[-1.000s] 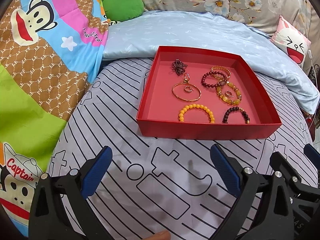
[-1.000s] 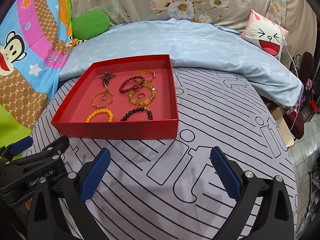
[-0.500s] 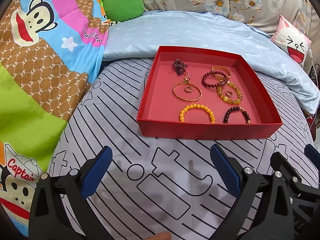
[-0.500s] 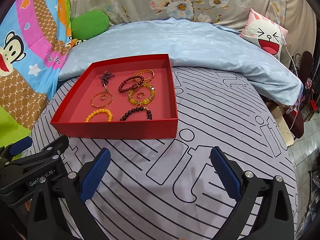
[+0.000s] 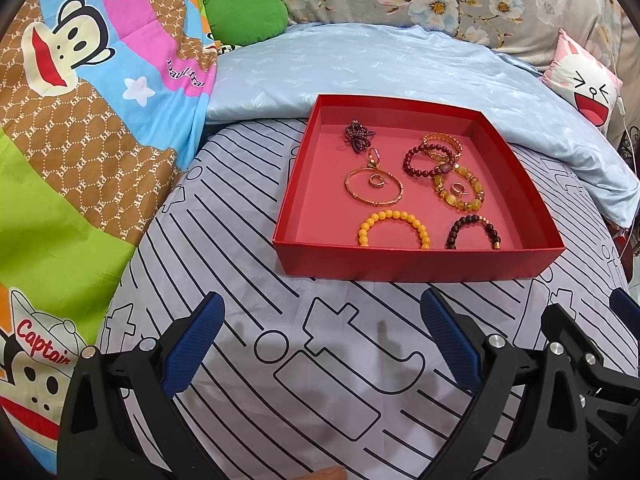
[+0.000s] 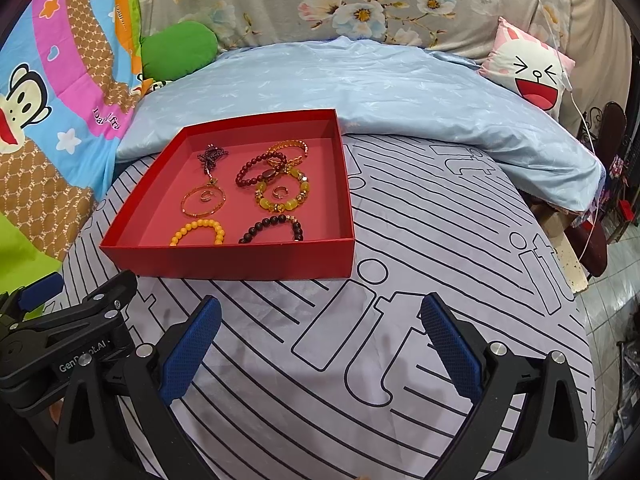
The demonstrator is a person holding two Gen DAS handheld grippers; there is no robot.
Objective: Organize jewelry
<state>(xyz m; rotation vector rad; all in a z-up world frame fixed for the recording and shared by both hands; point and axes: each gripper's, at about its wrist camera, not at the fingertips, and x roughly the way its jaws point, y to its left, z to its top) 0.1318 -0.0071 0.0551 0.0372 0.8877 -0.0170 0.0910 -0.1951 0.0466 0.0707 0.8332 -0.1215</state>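
Observation:
A red tray [image 5: 416,266] [image 6: 240,266] sits on the striped grey sheet. Inside lie a gold bangle [image 5: 374,188] [image 6: 203,201] with a small ring in it, an orange bead bracelet [image 5: 394,227] [image 6: 197,231], a dark bead bracelet [image 5: 474,231] [image 6: 272,229], a yellow stone bracelet [image 5: 460,191] [image 6: 282,194], a maroon bead bracelet [image 5: 426,162] [image 6: 260,170], a gold chain bracelet [image 5: 442,146] and a dark beaded piece [image 5: 358,138] [image 6: 212,158]. My left gripper [image 5: 320,344] and right gripper [image 6: 318,344] are both open and empty, in front of the tray.
A light blue quilt [image 5: 360,68] lies behind the tray. A cartoon blanket [image 5: 80,120] is on the left, a green cushion [image 5: 246,16] at the back, a pink bunny pillow [image 6: 528,68] at the right. The bed edge and tiled floor [image 6: 608,320] are far right.

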